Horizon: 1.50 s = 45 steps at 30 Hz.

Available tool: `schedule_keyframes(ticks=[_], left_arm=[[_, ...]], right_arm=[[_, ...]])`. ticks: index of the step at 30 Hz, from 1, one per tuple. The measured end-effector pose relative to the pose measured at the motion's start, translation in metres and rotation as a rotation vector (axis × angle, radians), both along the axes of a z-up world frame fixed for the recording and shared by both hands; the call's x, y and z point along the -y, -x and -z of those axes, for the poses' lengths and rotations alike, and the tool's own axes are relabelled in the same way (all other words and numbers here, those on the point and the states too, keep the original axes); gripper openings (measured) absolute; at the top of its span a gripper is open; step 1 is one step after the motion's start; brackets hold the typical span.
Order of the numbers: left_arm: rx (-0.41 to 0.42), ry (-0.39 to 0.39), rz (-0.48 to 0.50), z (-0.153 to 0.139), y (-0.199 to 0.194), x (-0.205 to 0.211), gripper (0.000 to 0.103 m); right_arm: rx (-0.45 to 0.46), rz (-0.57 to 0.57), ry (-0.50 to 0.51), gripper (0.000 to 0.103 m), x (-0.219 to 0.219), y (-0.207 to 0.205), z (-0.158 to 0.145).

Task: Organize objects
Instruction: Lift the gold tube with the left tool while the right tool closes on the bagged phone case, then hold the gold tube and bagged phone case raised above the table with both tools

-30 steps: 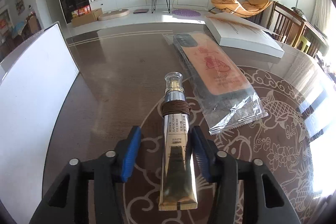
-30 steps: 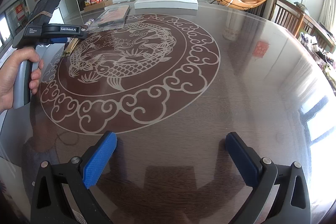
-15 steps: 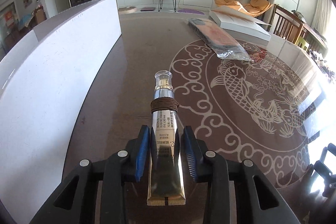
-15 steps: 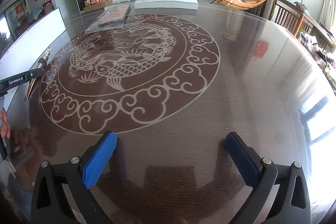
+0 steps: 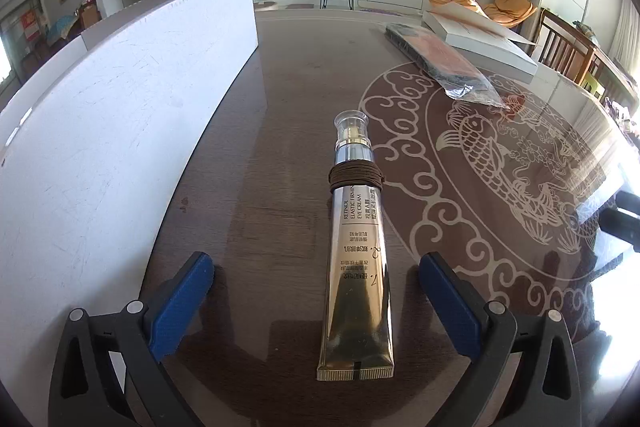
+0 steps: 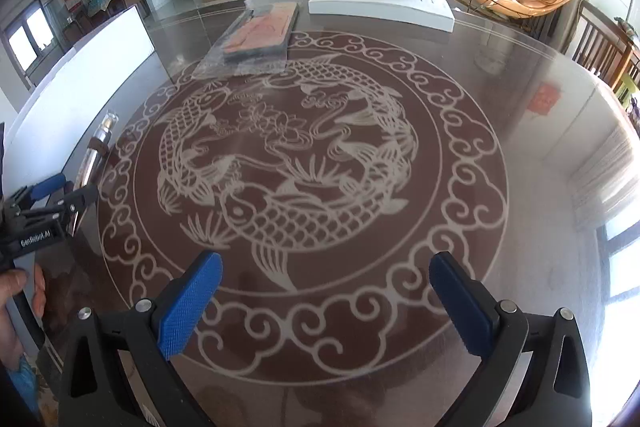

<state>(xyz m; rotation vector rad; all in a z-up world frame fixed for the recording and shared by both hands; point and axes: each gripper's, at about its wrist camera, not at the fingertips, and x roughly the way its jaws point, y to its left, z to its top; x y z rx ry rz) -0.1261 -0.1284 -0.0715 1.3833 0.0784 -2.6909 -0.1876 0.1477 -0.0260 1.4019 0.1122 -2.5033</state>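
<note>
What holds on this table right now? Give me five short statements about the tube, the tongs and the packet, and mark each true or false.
1. The left tongs are shut on the tube. False: they stand open, with a gap on each side of the tube.
2. The tube lies flat on the table, cap pointing away from the camera. True.
3. A brown cord is wound round the tube just below its cap. True.
4. The right tongs hold the packet. False: they are open and empty; the packet lies far across the table.
5. The tube lies right of the white board. True.
</note>
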Motion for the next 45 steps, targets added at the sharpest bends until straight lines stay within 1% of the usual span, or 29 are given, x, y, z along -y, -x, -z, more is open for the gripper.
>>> schedule_keyframes(ticks=[3,4,6,9,12,14,16,17,18,19,20,23,25,28,30,34,37,38,39,40,42,45], left_arm=[[0.000,0.000,0.000,0.000,0.000,0.000,0.103],[0.000,0.000,0.000,0.000,-0.001,0.000,0.103],[0.000,0.000,0.000,0.000,-0.001,0.000,0.103],[0.000,-0.001,0.000,0.002,0.000,-0.002,0.103],[0.000,-0.005,0.002,0.001,-0.001,-0.002,0.103],[0.000,-0.005,0.002,0.001,-0.002,-0.002,0.103],[0.001,-0.005,0.002,0.001,-0.002,-0.002,0.103],[0.001,-0.004,0.002,0.001,-0.002,-0.002,0.103],[0.001,-0.004,0.002,0.001,-0.002,-0.003,0.103],[0.001,-0.005,0.002,0.001,-0.003,-0.003,0.103],[0.001,-0.005,0.002,0.001,-0.003,-0.003,0.103],[0.001,-0.005,0.002,0.002,-0.005,-0.003,0.103],[0.000,-0.005,0.002,0.002,-0.006,-0.004,0.103],[0.000,-0.005,0.001,0.002,-0.007,-0.005,0.103],[0.000,-0.005,0.001,0.002,-0.007,-0.004,0.103],[0.000,-0.005,0.001,0.002,-0.007,-0.004,0.103],[0.000,-0.005,0.001,0.002,-0.007,-0.004,0.103],[0.000,-0.005,0.001,0.002,-0.007,-0.004,0.103],[0.000,-0.005,0.001,0.002,-0.007,-0.004,0.103],[0.000,-0.005,0.001,0.002,-0.007,-0.004,0.103],[0.000,-0.005,0.001,0.002,-0.007,-0.004,0.103],[0.000,-0.005,0.001,0.002,-0.007,-0.004,0.103]], right_arm=[[-0.058,-0.059,0.021,0.103,0.043,0.062,-0.023],[-0.062,-0.078,0.030,0.103,0.058,0.083,-0.027],[-0.034,-0.092,0.048,0.103,0.090,0.124,-0.026],[-0.015,-0.049,0.012,0.103,0.126,0.168,-0.010],[0.010,-0.003,-0.041,0.103,0.145,0.195,0.009],[0.037,0.017,-0.050,0.103,0.149,0.204,0.020],[0.032,0.028,-0.081,0.103,0.149,0.209,0.024],[0.030,0.023,-0.080,0.103,0.149,0.210,0.023],[0.030,0.016,-0.084,0.098,0.149,0.209,0.023],[0.017,0.007,-0.081,0.090,0.148,0.206,0.020],[0.001,-0.001,-0.081,0.077,0.146,0.202,0.017],[-0.006,-0.010,-0.076,0.076,0.136,0.185,0.015],[-0.021,-0.024,-0.072,0.076,0.127,0.163,0.016],[-0.035,-0.043,-0.069,0.076,0.105,0.116,0.017],[-0.038,-0.035,-0.071,0.076,0.084,0.075,0.017],[-0.046,0.038,-0.071,0.078,0.037,-0.013,0.018],[-0.055,0.083,-0.067,0.082,0.008,-0.066,0.017],[-0.056,0.091,-0.066,0.087,0.001,-0.080,0.018],[-0.054,0.100,-0.065,0.096,-0.004,-0.089,0.019],[-0.052,0.110,-0.065,0.102,-0.008,-0.096,0.021],[-0.063,0.118,-0.058,0.103,-0.012,-0.102,0.021],[-0.069,0.107,-0.060,0.103,-0.009,-0.100,0.020]])
